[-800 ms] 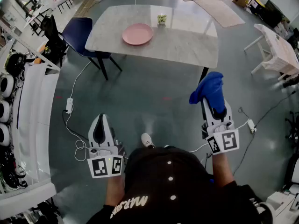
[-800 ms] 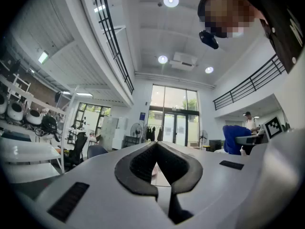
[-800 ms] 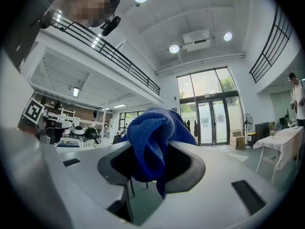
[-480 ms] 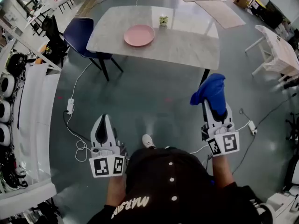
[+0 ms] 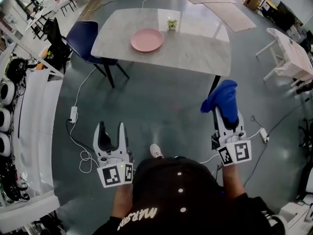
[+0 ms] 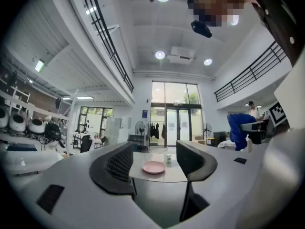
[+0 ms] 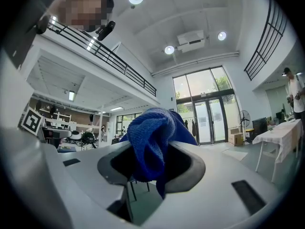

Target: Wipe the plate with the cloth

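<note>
Left gripper (image 5: 111, 127) jaws have opened, framing plate (image 6: 153, 167); right gripper view shows cloth (image 7: 151, 137) instead.

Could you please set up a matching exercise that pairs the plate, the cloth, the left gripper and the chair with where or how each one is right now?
Things:
1. pink plate
2. blue cloth
3. left gripper
4. dark blue chair

Places or states:
A. jaws apart, nothing between them
B. beside the table's left end in the head view
C. clamped in the right gripper
D. lying on the table top

Pairs: 1-D, 2-C, 3-A, 4-B
</note>
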### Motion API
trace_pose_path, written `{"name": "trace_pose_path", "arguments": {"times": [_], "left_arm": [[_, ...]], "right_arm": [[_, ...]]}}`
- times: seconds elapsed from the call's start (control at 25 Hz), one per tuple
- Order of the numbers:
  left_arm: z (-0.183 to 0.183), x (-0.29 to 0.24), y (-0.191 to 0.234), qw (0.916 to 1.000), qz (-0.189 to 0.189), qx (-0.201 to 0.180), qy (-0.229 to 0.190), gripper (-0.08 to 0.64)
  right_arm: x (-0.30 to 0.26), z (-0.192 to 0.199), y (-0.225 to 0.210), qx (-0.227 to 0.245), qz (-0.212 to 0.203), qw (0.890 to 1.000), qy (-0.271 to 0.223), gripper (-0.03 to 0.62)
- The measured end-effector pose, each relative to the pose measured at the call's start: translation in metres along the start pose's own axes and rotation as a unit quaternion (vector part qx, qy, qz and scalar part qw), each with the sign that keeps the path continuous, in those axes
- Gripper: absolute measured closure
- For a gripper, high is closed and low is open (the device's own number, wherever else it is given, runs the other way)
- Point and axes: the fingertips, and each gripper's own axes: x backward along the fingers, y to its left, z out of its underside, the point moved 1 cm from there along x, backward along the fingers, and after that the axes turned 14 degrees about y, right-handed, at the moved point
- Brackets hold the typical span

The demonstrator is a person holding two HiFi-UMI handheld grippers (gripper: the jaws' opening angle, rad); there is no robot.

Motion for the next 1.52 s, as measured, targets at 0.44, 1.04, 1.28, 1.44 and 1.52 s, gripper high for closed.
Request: {"name": "trace_pose_path", "arguments": {"times": [0.44,1.04,1.28,1.44,1.52], "left_arm": [[-0.008,-0.027,0.041,0.9998,0.017,0.012,-0.007,0.267],[0.000,-0.038,0.066,0.9990,0.043,-0.006,0.008,0.265],[0.000,-0.055,0.072,0.9988,0.047,-0.004,0.014,0.265],[-0.002,-0.070,0.068,0.9988,0.047,-0.005,0.016,0.265],[-0.004,-0.080,0.069,0.9988,0.047,-0.004,0.016,0.265]], "right_arm": [[-0.025,-0.009,0.023,-0.003,0.019,1.000,-0.011,0.443],[-0.043,0.006,0.045,-0.013,0.033,0.999,-0.005,0.443],[-0.064,0.003,0.045,-0.009,0.030,1.000,-0.005,0.443],[-0.075,0.002,0.035,-0.007,0.030,1.000,-0.001,0.443],[-0.084,0.000,0.030,-0.008,0.032,0.999,-0.001,0.443]]}}
